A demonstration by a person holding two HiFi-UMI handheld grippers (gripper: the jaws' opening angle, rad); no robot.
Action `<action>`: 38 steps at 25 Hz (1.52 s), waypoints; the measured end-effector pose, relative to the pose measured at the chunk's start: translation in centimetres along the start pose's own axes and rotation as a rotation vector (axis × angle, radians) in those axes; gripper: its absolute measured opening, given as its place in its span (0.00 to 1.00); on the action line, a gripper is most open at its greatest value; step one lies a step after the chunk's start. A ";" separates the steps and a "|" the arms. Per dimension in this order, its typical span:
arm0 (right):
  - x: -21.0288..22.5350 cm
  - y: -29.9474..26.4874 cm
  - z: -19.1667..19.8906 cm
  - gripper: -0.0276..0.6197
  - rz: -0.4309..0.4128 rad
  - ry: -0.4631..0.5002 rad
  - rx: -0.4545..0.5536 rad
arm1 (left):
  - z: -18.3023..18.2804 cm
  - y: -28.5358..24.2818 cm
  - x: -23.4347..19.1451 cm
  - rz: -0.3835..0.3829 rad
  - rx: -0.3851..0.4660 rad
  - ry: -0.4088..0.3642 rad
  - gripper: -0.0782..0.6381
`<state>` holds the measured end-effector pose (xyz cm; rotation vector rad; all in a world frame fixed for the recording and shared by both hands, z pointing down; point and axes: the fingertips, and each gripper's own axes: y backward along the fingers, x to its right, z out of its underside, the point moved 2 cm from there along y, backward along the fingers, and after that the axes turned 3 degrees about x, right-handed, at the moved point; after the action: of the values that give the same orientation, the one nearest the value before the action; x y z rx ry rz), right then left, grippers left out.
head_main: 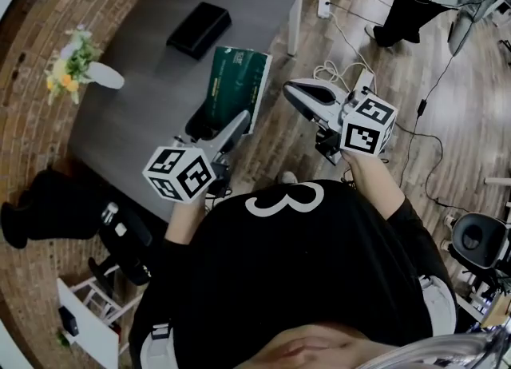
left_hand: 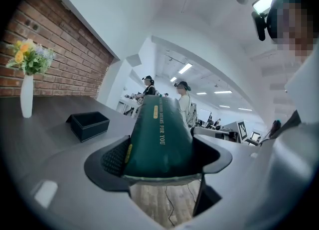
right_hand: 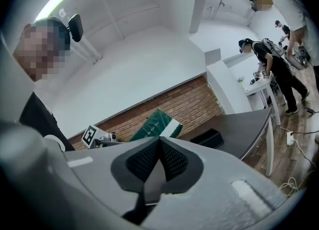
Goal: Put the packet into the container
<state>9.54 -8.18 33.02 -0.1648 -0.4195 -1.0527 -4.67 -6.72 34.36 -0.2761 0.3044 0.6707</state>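
Our left gripper point(left_hand: 162, 157) has its jaws pressed on the near end of the green packet point(left_hand: 159, 132). The rest of the pouch runs straight out ahead of the jaws, lifted clear of the grey table point(head_main: 144, 120). It holds its line without drooping, so we judge it light and fairly stiff along its length, though the puffed body looks soft enough to give under a squeeze. Its skin is glossy and may be slippery, so we think the flattened end near the seam, where the jaws sit now, is the sound place to grip. A hold farther up on the rounded belly could let it slide. The black container point(left_hand: 89, 124) stands open-topped ahead of this gripper, off to its left and lower than the packet. The two are well apart. The pouch looks long against that opening, so we expect it must go in lengthwise or tilted. Our right gripper point(right_hand: 159, 162) waits off to the right of the left one with its jaws together on nothing.
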 end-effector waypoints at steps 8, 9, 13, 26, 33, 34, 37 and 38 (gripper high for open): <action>4.3 -1.0 -2.1 0.05 -0.024 0.012 0.004 | -3.4 -3.4 -2.1 -0.044 0.015 -0.056 0.69; 4.7 -1.2 -2.1 0.05 -0.024 0.006 0.000 | -3.7 -3.5 -2.4 -0.046 0.013 -0.065 0.69; 6.0 -2.9 -2.0 0.05 -0.018 -0.009 -0.022 | -5.2 -4.2 -4.8 -0.063 0.007 -0.102 0.69; 13.1 -10.6 -2.3 0.05 0.014 -0.104 -0.079 | -10.8 -9.3 -16.5 -0.096 -0.043 -0.201 0.69; 16.6 -14.1 -1.5 0.05 0.029 -0.145 -0.115 | -11.9 -11.9 -22.2 -0.066 -0.093 -0.279 0.69; 16.9 -14.4 -1.3 0.05 0.030 -0.151 -0.123 | -11.9 -12.3 -22.9 -0.061 -0.097 -0.286 0.69; 17.9 -15.4 -0.7 0.05 0.042 -0.166 -0.152 | -11.6 -13.5 -25.2 -0.053 -0.114 -0.299 0.69; 18.2 -15.7 -0.5 0.05 0.046 -0.170 -0.163 | -11.4 -13.9 -25.9 -0.052 -0.124 -0.309 0.69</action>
<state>3.76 -30.68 39.01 -0.4098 -0.4801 -1.0308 -17.09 -35.69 35.32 -0.2926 -0.0393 0.6714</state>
